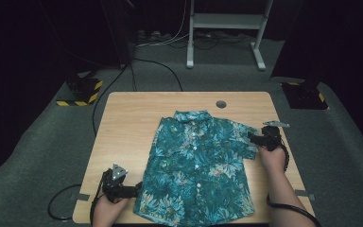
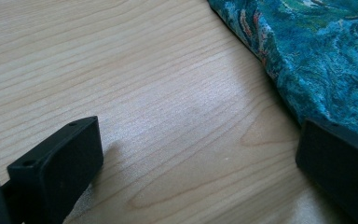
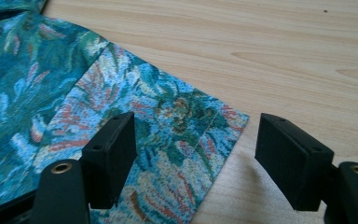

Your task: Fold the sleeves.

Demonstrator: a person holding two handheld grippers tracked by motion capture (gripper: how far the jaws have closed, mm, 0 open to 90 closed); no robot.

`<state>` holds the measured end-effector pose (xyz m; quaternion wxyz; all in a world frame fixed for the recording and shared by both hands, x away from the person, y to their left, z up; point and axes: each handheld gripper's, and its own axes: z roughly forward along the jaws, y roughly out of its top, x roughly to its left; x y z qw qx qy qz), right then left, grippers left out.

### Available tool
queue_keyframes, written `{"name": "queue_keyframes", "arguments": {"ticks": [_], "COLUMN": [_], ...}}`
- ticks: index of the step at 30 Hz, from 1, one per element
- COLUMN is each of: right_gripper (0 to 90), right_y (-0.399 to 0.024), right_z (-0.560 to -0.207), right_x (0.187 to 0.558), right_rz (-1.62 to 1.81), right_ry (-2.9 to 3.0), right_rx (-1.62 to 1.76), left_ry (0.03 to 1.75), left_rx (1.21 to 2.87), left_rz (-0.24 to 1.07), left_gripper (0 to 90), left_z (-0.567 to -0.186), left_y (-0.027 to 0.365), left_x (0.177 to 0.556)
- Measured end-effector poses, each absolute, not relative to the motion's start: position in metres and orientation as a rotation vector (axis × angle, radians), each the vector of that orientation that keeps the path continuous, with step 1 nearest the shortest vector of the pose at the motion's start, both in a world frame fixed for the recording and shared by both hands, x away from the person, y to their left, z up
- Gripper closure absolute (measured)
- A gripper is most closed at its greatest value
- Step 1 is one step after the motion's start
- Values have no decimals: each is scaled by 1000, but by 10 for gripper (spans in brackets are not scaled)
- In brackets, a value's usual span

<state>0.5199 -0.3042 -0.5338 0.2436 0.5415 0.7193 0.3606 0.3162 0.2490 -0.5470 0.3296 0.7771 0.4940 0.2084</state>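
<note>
I am at what looks like a recording studio or lab, not a home. My light wooden table [image 1: 123, 123] stands alone on grey carpet [image 1: 42, 142], with dark walls or curtains all round and light falling on the tabletop. Black cables [image 1: 156, 66] run across the floor toward the back. A white metal stand [image 1: 227, 28] rises behind the table. On either side sit black bases marked with yellow-and-black hazard tape [image 1: 80, 92], the sort that carry equipment.
</note>
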Motion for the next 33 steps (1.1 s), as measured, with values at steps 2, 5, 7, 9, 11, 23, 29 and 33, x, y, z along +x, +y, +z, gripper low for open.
{"name": "queue_keyframes", "arguments": {"ticks": [2, 5, 7, 9, 11, 23, 29, 33], "right_gripper": [313, 319, 325, 326, 326, 414, 596, 715], "right_y": [-305, -305, -305, -306, -306, -299, -295, -291], "right_z": [-535, -535, -536, -536, -536, -539, -538, -538], "right_x": [521, 523, 523, 525, 526, 530, 529, 526], "right_rz": [978, 975, 966, 960, 954, 915, 924, 921], "right_ry": [1965, 1959, 1962, 1965, 1966, 1975, 1968, 1952], "right_rx": [1474, 1486, 1487, 1501, 1503, 1479, 1467, 1473], "left_ry": [1289, 1290, 1290, 1289, 1288, 1286, 1286, 1287], "left_rx": [2033, 2033, 2034, 2034, 2034, 2034, 2036, 2037], "left_rz": [542, 543, 543, 542, 542, 540, 542, 542], "left_gripper": [9, 9, 8, 9, 8, 8, 9, 8], "left_z": [-547, -547, -547, -547, -547, -547, -547, -547], "left_y": [249, 249, 249, 249, 249, 249, 249, 249], "left_x": [316, 316, 316, 316, 316, 316, 316, 316]}}
